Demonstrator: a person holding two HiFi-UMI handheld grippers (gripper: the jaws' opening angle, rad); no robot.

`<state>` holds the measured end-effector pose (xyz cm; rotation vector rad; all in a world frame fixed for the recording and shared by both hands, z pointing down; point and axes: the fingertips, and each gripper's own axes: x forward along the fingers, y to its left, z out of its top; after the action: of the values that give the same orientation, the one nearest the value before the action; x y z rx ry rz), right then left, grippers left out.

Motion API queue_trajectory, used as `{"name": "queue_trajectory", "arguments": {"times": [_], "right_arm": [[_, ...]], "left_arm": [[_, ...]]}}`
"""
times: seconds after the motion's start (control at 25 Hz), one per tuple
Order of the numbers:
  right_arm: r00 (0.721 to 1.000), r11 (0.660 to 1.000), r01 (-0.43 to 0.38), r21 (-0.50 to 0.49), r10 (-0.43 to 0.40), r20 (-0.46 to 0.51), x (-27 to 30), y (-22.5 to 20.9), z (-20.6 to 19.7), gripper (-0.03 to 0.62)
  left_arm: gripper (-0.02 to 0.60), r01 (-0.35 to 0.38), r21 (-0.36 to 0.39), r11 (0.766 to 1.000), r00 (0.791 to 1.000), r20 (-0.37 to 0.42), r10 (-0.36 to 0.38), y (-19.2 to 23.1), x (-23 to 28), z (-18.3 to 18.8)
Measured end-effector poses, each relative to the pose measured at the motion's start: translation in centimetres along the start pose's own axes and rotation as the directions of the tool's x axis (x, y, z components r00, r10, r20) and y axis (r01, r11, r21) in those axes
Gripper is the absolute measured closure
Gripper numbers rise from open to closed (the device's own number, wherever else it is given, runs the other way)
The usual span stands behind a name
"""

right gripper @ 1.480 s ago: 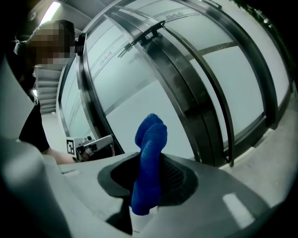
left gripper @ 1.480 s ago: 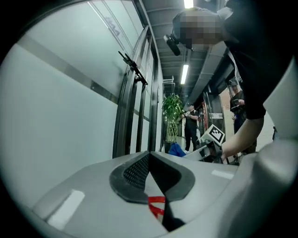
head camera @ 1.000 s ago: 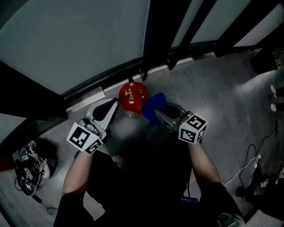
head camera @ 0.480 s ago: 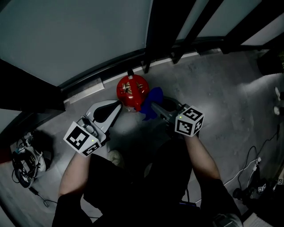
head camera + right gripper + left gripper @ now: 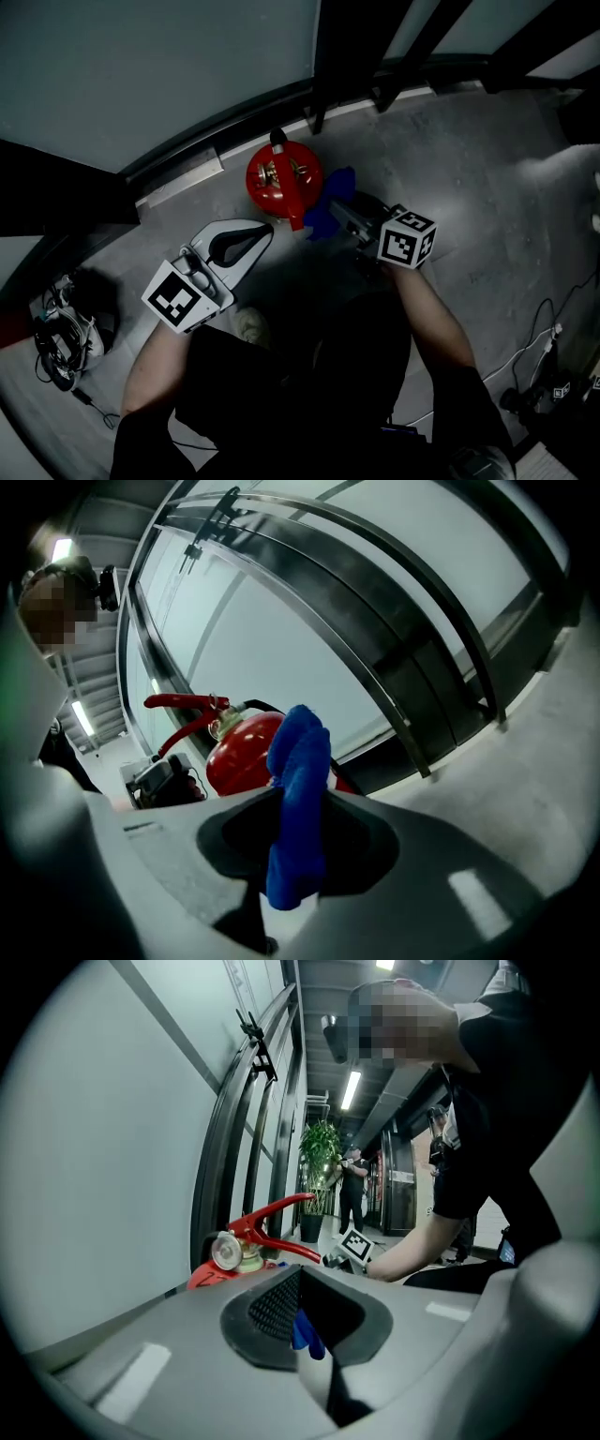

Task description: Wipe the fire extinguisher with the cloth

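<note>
- Pale glass wall [image 5: 141,75] fills the far side; dark frame posts [image 5: 347,47] cross it; its sill curves along the floor
- Grey concrete floor [image 5: 487,187], lit in patches; cables [image 5: 56,342] lie tangled at the left
- Red fire extinguisher [image 5: 281,178] stands on the floor close to the sill
- Left gripper [image 5: 265,231]: jaws together, empty; tip short of the tank's near side
- Right gripper [image 5: 339,208]: clamped on the blue cloth [image 5: 328,202], which lies against the tank's right side
- A second ago the left tip sat beside the tank's left; now it sits further back; the cloth stays at the right side
</note>
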<state>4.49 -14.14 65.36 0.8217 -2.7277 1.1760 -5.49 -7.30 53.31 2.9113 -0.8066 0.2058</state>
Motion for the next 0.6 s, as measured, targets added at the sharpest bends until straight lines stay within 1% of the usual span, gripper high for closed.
{"name": "queue_trajectory", "arguments": {"times": [0.04, 0.16, 0.28, 0.36, 0.48, 0.6], "right_arm": [[1.000, 1.000, 0.010, 0.005, -0.010, -0.008, 0.2, -0.5, -0.4, 0.480], [1.000, 0.998, 0.020, 0.051, -0.020, -0.018, 0.7, -2.0, -1.6, 0.480], [1.000, 0.992, 0.014, 0.123, -0.012, -0.020, 1.3, -3.3, -3.0, 0.480], [1.000, 0.982, 0.008, 0.190, -0.007, -0.008, 1.6, -4.3, -4.0, 0.480], [0.999, 0.956, 0.015, 0.292, -0.024, 0.026, 1.9, -5.9, -5.4, 0.480], [0.998, 0.925, 0.022, 0.380, -0.043, 0.046, 2.6, -7.5, -7.1, 0.480]], "left_arm": [[0.574, 0.007, -0.006, 1.000, 1.000, 0.005, -0.007, -0.2, 0.1, 0.0], [0.575, 0.030, -0.058, 0.998, 1.000, 0.000, -0.030, -0.7, 0.4, -0.1], [0.574, 0.051, -0.096, 0.994, 0.999, 0.017, -0.050, -1.2, 0.8, 0.0], [0.574, 0.068, -0.095, 0.993, 0.997, 0.024, -0.066, -1.7, 1.1, -0.1], [0.574, 0.102, -0.078, 0.992, 0.993, -0.052, -0.106, -3.0, 1.0, -1.8], [0.574, 0.116, -0.089, 0.989, 0.989, -0.078, -0.123, -3.6, 0.8, -2.6]]}}
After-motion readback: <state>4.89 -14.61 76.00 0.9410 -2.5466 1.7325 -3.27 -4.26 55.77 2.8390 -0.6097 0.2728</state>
